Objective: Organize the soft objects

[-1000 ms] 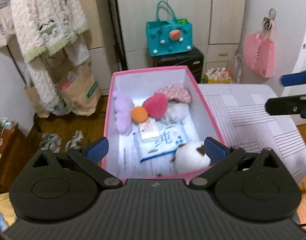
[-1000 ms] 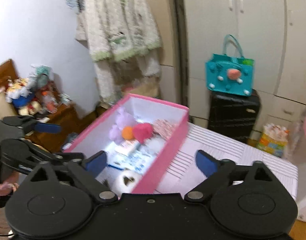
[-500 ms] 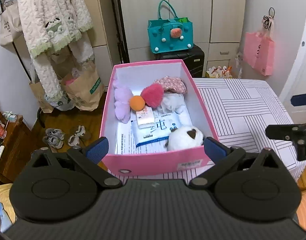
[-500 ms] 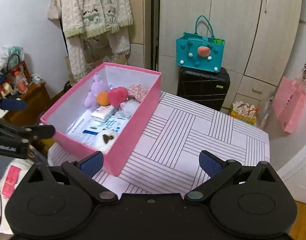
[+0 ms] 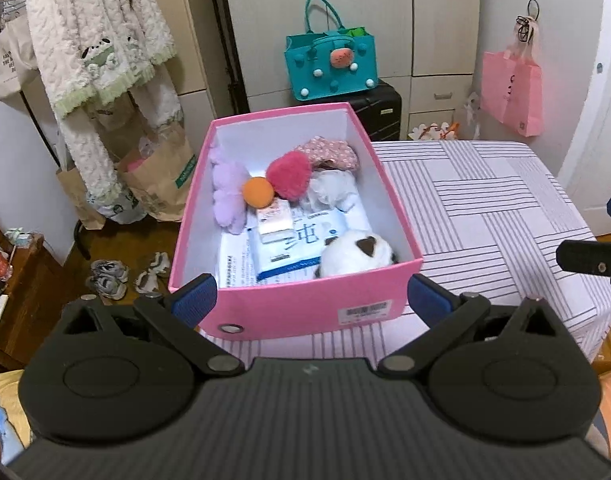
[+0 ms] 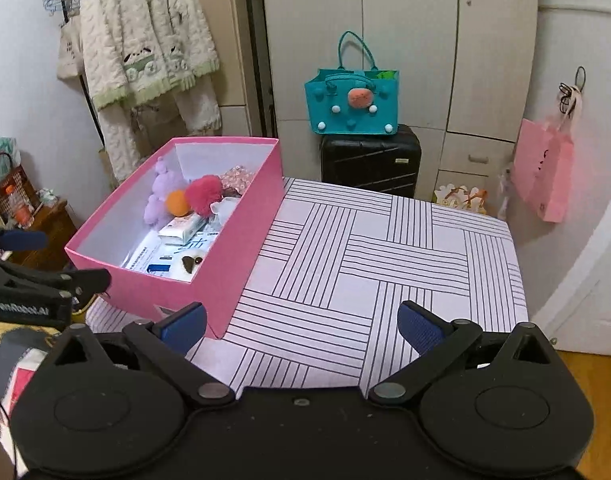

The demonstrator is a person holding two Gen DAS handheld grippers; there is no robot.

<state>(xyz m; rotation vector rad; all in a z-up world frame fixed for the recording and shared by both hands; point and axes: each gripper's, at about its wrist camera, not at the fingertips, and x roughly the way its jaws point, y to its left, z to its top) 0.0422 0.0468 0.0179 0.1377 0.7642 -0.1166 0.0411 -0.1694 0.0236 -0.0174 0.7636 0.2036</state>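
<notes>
A pink box stands on the left part of a striped table. Inside lie a lilac plush, an orange ball, a magenta pompom, a floral cloth, a white cloth, tissue packs and a white plush with a brown patch. My left gripper is open in front of the box's near wall, holding nothing. My right gripper is open and empty over the table's near edge, right of the box.
A teal bag sits on a black suitcase against the wardrobe. A pink bag hangs at right. Fleece clothes hang on a rack at left, with paper bags and shoes on the floor below.
Both grippers have pulled back from the box and table; the box now shows its whole near wall. The white plush stays in the box. Both stay open.
</notes>
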